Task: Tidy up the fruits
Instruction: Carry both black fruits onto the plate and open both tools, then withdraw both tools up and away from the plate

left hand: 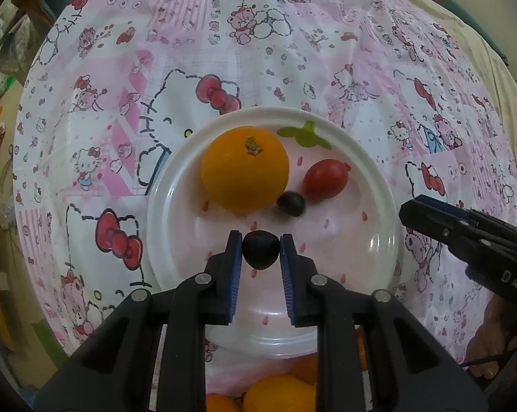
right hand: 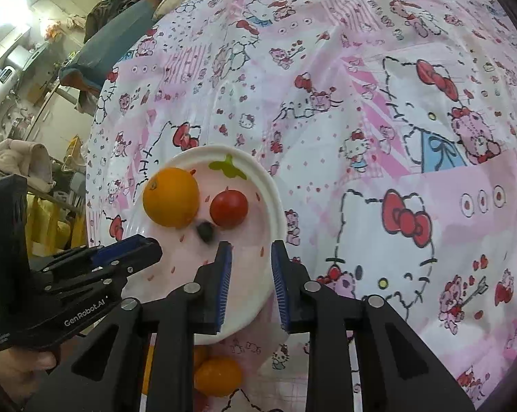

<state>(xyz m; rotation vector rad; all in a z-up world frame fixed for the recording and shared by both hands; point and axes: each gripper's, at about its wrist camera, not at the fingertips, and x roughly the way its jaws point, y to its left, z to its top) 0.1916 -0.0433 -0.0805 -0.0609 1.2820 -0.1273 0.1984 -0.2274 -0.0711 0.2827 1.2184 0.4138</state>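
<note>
While the left gripper [left hand: 261, 245] clamps a dark grape [left hand: 260, 250] just above the white plate [left hand: 378, 240], the right gripper [right hand: 248, 254] hangs over the plate's near edge, jaws apart and empty. An orange [left hand: 244, 168], a tomato [left hand: 325, 178] and a second grape [left hand: 291, 203] already lie on the plate. Judged partly done: more oranges [left hand: 279, 393] wait below the plate's edge.

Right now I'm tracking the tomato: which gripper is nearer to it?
Right. The right gripper hangs open just short of the tomato; the left gripper, shut on a dark grape, sits farther back over the plate.
</note>
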